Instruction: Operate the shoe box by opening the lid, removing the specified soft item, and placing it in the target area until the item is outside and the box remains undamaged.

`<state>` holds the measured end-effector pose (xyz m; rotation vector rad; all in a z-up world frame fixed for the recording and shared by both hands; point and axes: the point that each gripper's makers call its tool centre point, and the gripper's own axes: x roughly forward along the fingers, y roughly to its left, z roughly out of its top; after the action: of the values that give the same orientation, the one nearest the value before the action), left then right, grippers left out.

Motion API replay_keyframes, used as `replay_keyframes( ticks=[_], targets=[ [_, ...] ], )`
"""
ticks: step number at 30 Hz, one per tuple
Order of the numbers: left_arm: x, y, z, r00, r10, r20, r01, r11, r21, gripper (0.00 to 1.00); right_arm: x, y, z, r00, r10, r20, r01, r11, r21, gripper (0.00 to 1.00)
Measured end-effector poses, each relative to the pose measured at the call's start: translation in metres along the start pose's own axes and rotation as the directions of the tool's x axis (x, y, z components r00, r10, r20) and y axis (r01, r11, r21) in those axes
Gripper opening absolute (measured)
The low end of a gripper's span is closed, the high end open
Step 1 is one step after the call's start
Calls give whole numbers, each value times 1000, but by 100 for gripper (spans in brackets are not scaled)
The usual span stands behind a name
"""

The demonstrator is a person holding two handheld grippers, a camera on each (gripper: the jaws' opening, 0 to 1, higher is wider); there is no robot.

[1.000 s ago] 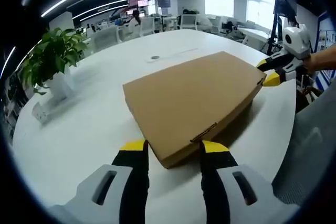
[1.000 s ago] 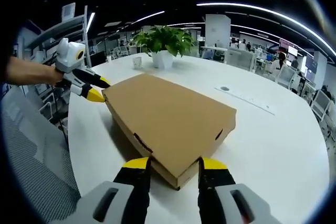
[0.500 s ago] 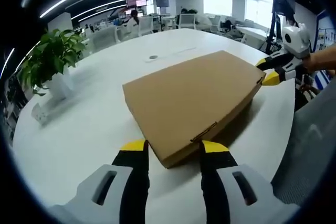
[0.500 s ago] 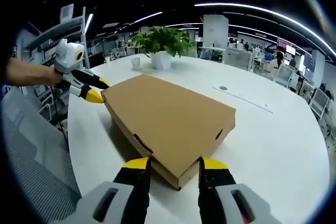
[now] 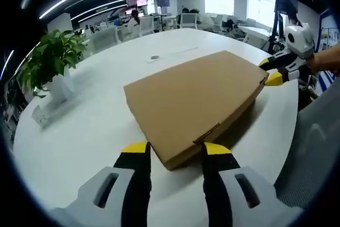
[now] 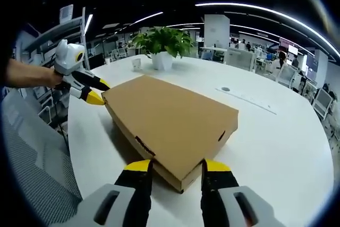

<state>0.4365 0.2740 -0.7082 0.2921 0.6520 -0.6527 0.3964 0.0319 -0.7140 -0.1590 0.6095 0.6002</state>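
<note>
Left gripper view: my left gripper [image 5: 174, 148] is spread around the near corner of the closed shoe box [image 5: 194, 99], which lies flat on the white table [image 5: 85, 126]. My right gripper [image 6: 177, 166], jaws also apart, brackets the opposite corner. I should lift the lid's edge evenly from both ends, gently, without crushing the cardboard.

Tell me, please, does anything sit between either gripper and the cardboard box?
Nothing visible does. The left gripper and the right gripper each sit with open jaws straddling opposite corners of the closed cardboard box, with no object between.
</note>
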Motion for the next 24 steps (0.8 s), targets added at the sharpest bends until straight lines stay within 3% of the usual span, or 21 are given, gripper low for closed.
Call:
replay_keyframes(
  ticks=[24],
  targets=[
    [-23,27,-21,999,25,-21,-26,1000,-14,36,18,32,13,999,36,4,-36,999,-19,31]
  ],
)
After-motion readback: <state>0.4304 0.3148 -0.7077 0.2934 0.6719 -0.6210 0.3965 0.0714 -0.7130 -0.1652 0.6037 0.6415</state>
